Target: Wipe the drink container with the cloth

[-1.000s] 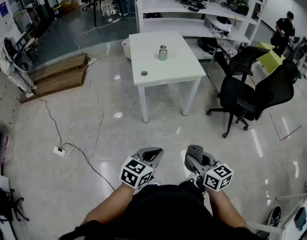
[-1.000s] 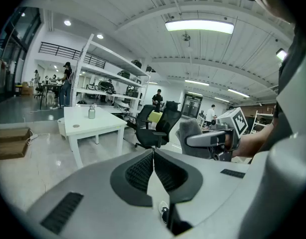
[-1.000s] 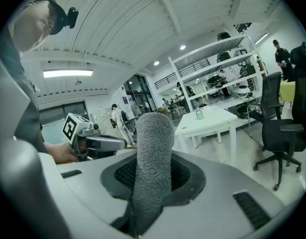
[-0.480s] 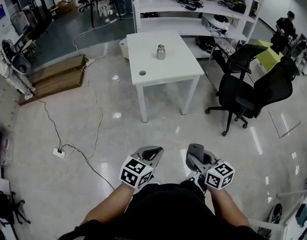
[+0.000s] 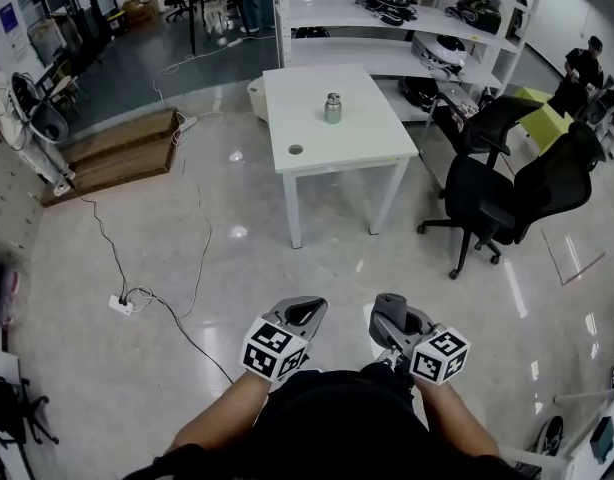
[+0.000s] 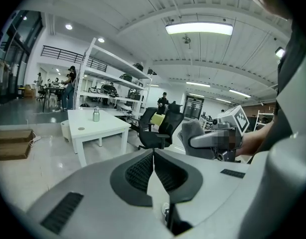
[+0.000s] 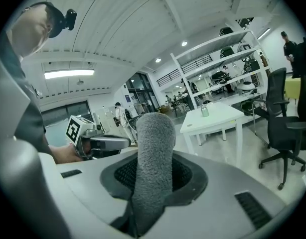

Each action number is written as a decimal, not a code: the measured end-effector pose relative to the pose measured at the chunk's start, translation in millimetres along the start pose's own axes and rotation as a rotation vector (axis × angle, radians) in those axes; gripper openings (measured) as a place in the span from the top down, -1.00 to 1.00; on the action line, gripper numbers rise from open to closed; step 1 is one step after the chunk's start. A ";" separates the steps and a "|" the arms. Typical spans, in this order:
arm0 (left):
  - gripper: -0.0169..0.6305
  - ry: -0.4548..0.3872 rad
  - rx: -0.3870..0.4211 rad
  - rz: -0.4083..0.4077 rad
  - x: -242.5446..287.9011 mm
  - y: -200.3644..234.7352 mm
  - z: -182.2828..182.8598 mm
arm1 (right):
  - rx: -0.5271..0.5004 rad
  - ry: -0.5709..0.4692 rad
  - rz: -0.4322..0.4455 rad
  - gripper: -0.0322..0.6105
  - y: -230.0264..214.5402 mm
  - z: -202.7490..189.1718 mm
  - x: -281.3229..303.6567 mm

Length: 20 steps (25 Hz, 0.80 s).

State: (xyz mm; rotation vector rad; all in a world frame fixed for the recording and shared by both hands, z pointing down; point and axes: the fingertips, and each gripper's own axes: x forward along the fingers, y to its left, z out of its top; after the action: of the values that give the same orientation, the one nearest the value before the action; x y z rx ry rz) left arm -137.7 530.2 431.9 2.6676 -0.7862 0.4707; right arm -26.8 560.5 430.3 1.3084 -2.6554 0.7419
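Observation:
A small metal drink container (image 5: 333,107) stands upright on a white table (image 5: 367,146) far ahead of me; it also shows as the container (image 6: 95,115) and the container (image 7: 205,110) in the two gripper views. My right gripper (image 5: 390,313) is shut on a folded grey cloth (image 7: 153,158), which sticks up between its jaws and shows as the cloth (image 5: 391,309) in the head view. My left gripper (image 5: 302,313) is shut with nothing in it, its jaws meeting in the left gripper (image 6: 153,156). Both are held close to my body, well short of the table.
A small round lid or coaster (image 5: 295,150) lies on the table near its front. Two black office chairs (image 5: 507,183) stand to the table's right. White shelving (image 5: 407,28) runs behind it. A cable and power strip (image 5: 120,303) trail over the shiny floor at left.
The view has shifted slightly, so the table and container sit a little further right in the picture. Both grippers stay in the same place before me.

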 end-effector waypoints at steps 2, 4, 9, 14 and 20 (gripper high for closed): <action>0.89 0.000 -0.015 0.012 -5.4 5.8 -3.6 | 0.007 0.008 0.003 0.56 3.5 -1.5 5.7; 0.89 0.004 -0.025 0.021 -8.4 12.0 -6.8 | 0.013 0.007 0.006 0.56 4.5 -0.5 12.1; 0.89 0.012 -0.031 0.034 -10.0 23.8 -7.0 | 0.029 0.015 0.015 0.56 3.4 0.0 24.0; 0.89 0.008 -0.040 0.050 2.9 37.5 -1.5 | 0.050 0.030 0.016 0.56 -14.8 -0.8 35.6; 0.89 0.037 -0.110 0.035 24.9 59.8 1.9 | 0.067 0.015 0.001 0.56 -51.1 17.3 65.7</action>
State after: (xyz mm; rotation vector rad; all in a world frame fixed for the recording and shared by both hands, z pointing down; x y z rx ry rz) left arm -151.4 470.3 452.4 2.5406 -0.8249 0.4702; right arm -26.7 478.7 453.6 1.3119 -2.6410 0.8445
